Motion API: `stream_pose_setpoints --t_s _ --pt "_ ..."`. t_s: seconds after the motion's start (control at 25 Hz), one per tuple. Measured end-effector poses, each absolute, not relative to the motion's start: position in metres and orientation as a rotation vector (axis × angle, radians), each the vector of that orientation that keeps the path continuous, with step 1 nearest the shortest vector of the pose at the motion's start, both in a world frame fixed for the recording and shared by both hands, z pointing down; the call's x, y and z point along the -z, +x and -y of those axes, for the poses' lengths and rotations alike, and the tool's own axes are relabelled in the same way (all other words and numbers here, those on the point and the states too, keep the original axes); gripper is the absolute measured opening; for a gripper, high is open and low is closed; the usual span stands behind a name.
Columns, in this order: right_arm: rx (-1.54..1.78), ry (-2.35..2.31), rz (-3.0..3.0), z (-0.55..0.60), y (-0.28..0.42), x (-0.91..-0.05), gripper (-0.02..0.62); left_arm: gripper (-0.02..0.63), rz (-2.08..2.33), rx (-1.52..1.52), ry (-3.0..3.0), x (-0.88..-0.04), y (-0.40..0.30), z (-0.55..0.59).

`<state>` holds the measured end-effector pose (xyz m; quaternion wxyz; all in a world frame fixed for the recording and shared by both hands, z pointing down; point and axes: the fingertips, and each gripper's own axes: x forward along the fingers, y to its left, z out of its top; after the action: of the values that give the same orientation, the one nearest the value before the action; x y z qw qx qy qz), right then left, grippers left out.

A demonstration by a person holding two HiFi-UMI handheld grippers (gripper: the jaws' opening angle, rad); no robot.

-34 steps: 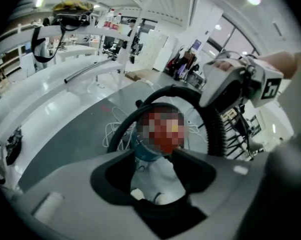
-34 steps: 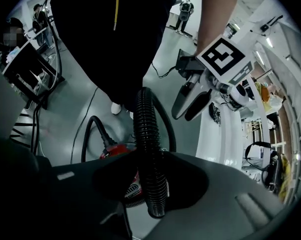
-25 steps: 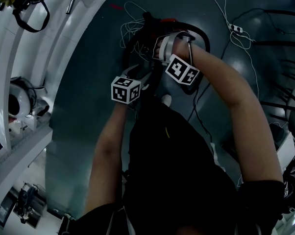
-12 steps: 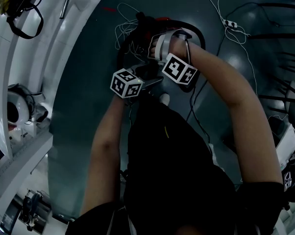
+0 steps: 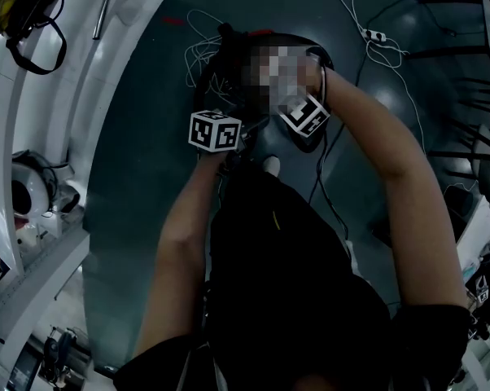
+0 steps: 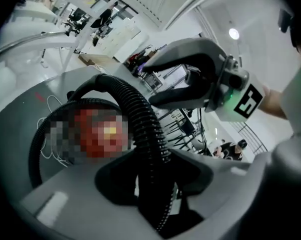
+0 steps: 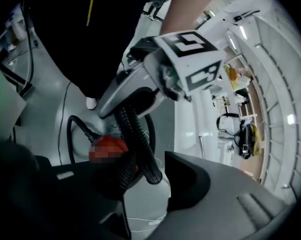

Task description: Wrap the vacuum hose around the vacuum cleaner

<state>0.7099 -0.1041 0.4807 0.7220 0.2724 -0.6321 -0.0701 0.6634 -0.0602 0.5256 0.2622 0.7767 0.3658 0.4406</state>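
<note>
dark grey floor [image 5: 123,218], round-edged, spreads all around the vacuum cleaner [image 7: 115,143]. person stands over the vacuum cleaner, both bare arms reaching down to it. the vacuum cleaner sits on the floor, red body, partly lost under a mosaic patch in every view.

vacuum hose [image 6: 140,119], black and ribbed, rises from the vacuum cleaner's side, arches over its top and comes down on the near side. both grippers meet on it just above the vacuum cleaner.

left gripper [image 6: 158,176]: the hose runs straight down between its jaws. jaws are closing in on it, with slivers of light on either side of the hose, so no firm pinch.

right gripper [image 7: 148,184]: above the vacuum cleaner, facing the left gripper. the hose lies between its jaws, leaning on the left one with a clear gap to the other. jaws spread and opening.

thin white cable [image 5: 198,51] lies in loose loops on the floor just beside the vacuum cleaner.
</note>
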Motion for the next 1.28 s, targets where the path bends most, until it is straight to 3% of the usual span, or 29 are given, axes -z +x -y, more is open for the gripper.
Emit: stream_pose_setpoints --t_s 0.88,1.0,1.16,1.28 --pt "-0.307 1.294 1.213 0.061 0.784 -0.447 0.129 0.181 -0.935 -1.167 2.046 -0.498 0.707 0.017" --pt "-0.399 1.463 1.193 0.056 0.796 -0.446 0.054 0.179 -0.894 -1.148 2.026 -0.495 0.714 0.015" --pt "-0.484 1.594 1.156 0.038 0.807 -0.448 0.043 0.179 -0.845 -1.145 2.021 -0.495 0.726 0.012" --pt "-0.498 1.620 1.099 0.021 0.815 -0.450 -0.003 0.176 -0.779 -1.144 1.998 -0.499 0.738 0.009"
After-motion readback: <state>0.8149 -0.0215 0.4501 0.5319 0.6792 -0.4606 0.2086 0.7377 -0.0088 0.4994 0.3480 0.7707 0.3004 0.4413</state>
